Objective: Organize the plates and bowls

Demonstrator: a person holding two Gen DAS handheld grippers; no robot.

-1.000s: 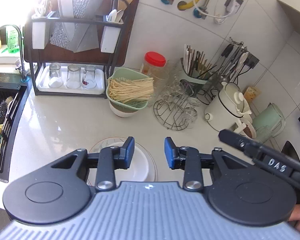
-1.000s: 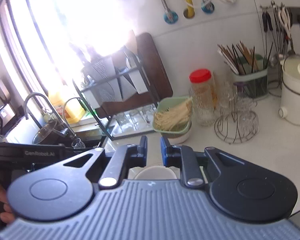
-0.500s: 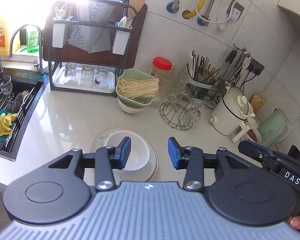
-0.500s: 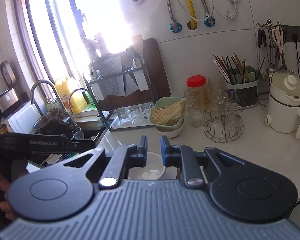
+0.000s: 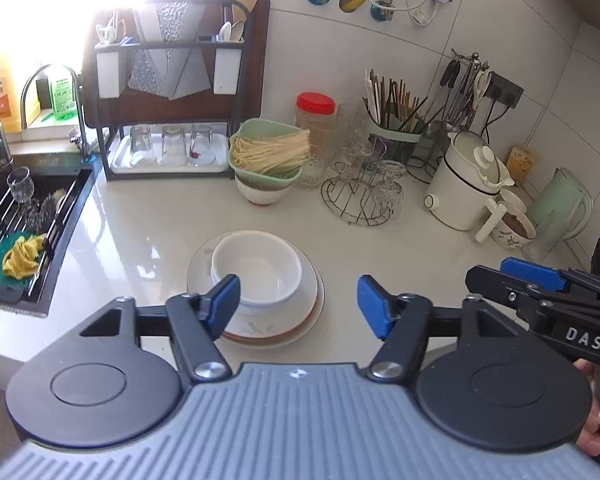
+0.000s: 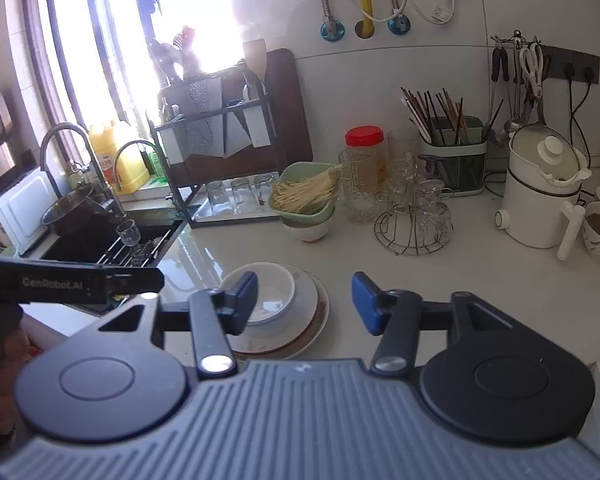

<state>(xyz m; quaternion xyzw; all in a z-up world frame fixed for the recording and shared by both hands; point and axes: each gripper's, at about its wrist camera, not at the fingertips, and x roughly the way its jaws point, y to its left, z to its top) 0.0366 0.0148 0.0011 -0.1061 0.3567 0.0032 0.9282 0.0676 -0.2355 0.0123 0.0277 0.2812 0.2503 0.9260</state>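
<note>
Right now both my grippers hang just short of the stack of plates [image 5: 260, 328] on the tabletop [image 5: 140, 232], with the white bowl [image 5: 258, 268] sitting in the top plate. My left gripper [image 5: 298, 304] has its fingers apart and widening, nothing between them; my right gripper [image 6: 304, 300] likewise, spreading and empty. I judge the bowl to be glazed and slick, so a pinch on its rim could slip, or drag the top plate sideways off the plates beneath it. With both grippers near the same stack, they could also knock each other. The bowl looks empty. Behind the stack, a green basket [image 5: 268, 160] holds pale noodle-like sticks and rests in a second white bowl [image 5: 262, 194]. To the right of the stack, a mug [image 5: 514, 230] holds something brown. Left of the stack, the sink [image 5: 24, 224] holds a glass, a scourer and a yellow cloth
</note>
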